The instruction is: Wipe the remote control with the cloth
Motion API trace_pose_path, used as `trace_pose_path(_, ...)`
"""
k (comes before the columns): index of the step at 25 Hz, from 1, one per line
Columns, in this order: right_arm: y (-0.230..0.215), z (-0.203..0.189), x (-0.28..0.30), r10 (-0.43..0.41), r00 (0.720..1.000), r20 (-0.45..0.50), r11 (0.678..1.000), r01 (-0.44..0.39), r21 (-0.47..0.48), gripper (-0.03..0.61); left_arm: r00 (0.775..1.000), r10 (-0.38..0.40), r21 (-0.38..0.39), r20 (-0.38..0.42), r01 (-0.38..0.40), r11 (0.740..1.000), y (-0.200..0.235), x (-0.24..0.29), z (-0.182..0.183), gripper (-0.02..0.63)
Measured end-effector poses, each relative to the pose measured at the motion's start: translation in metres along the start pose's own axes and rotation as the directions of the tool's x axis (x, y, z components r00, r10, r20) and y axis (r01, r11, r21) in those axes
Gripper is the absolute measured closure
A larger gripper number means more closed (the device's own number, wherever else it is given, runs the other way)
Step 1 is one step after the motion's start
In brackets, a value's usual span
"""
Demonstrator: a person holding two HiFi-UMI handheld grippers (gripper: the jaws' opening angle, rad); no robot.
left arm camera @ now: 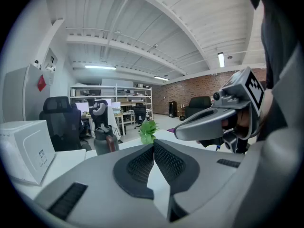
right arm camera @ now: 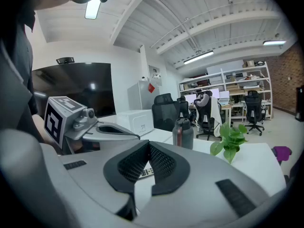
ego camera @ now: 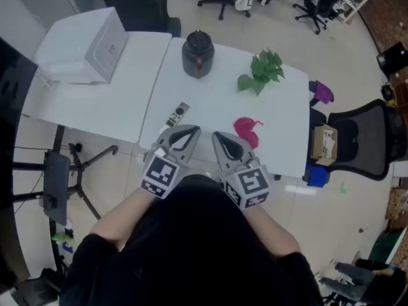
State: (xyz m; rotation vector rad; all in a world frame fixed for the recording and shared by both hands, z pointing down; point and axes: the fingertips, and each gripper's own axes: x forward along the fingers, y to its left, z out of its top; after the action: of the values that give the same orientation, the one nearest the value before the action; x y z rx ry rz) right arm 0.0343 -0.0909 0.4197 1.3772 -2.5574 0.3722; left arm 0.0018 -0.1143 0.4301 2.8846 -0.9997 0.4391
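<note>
The grey remote control [ego camera: 178, 115] lies on the white table [ego camera: 210, 101], near its front left part. A crumpled pink cloth [ego camera: 247, 131] rests to its right, close to the front edge. Both grippers hover side by side over that front edge, held near the person's body. My left gripper [ego camera: 190, 132] is shut and empty, just below the remote. My right gripper [ego camera: 217, 136] is shut and empty, just left of the cloth. In the right gripper view a piece of the remote [right arm camera: 145, 172] shows beneath the closed jaws [right arm camera: 148, 145]. The left gripper view shows its closed jaws [left arm camera: 153, 144] with nothing in them.
A dark bottle [ego camera: 197, 54] and a green plant [ego camera: 261, 72] stand at the table's far side. A white box [ego camera: 89, 46] sits on the neighbouring table to the left. A black chair [ego camera: 363, 139], a cardboard box [ego camera: 324, 142] and a purple object [ego camera: 323, 92] are to the right.
</note>
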Motion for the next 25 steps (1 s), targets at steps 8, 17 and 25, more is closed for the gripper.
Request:
trace_pose_path(8, -0.004, -0.004, -0.004, -0.016, 1.000, -0.009, 1.000, 0.016, 0.003, 0.569, 0.972, 0.160, 0.024, -0.172, -0.158, 0.987, 0.062, 0.020, -0.080, 0.429)
trace_pose_path(17, -0.009, -0.009, -0.012, -0.049, 0.998, -0.031, 0.999, 0.049, 0.006, 0.569, 0.857, 0.192, 0.026, -0.478, -0.205, 0.978, 0.110, 0.052, -0.223, 0.317)
trace_pose_path(25, -0.017, -0.016, -0.020, -0.078, 0.996, -0.048, 0.997, 0.079, 0.021, 0.569, 0.818, 0.159, -0.016, -0.553, -0.201, 0.979, 0.117, 0.063, -0.267, 0.313)
